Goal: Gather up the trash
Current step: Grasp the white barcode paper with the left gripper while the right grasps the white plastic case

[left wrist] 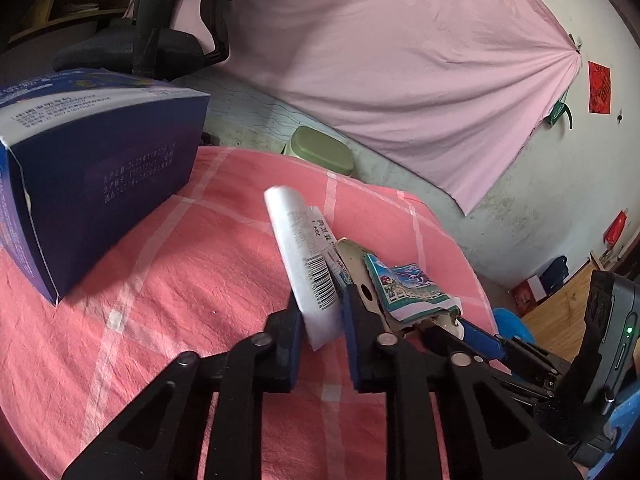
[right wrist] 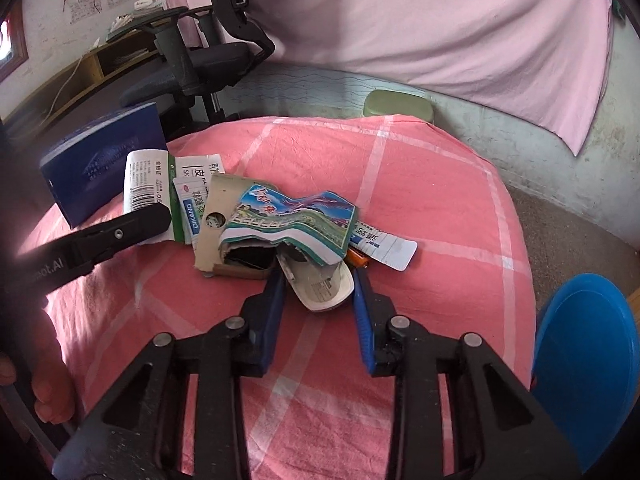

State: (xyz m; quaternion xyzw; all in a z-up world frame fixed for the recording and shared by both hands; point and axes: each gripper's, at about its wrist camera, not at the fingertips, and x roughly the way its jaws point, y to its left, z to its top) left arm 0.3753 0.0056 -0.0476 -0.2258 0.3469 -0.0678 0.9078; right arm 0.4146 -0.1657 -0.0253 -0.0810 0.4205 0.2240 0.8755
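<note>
A heap of trash lies on the pink checked cloth [right wrist: 420, 208]: a torn colourful carton [right wrist: 288, 220], flat white medicine packs [right wrist: 196, 184] and an orange battery [right wrist: 358, 258]. My left gripper [left wrist: 322, 314] is shut on a flat white pack with a barcode [left wrist: 308, 264], which stands up between its blue pads; its black finger [right wrist: 120, 232] shows in the right wrist view. My right gripper [right wrist: 318, 294] is shut on a crumpled white packet [right wrist: 326, 288] at the near edge of the heap. One of its blue fingers [left wrist: 480, 338] shows beside the colourful carton [left wrist: 408, 284].
A dark blue box [left wrist: 100, 168] stands on the cloth to the left. Beyond the table's far edge are a green tub [right wrist: 396, 106], an office chair [right wrist: 200, 60] and a hanging pink sheet [left wrist: 400, 60]. A blue stool [right wrist: 588, 360] is at the right. A person's hand [right wrist: 48, 396] is at the lower left.
</note>
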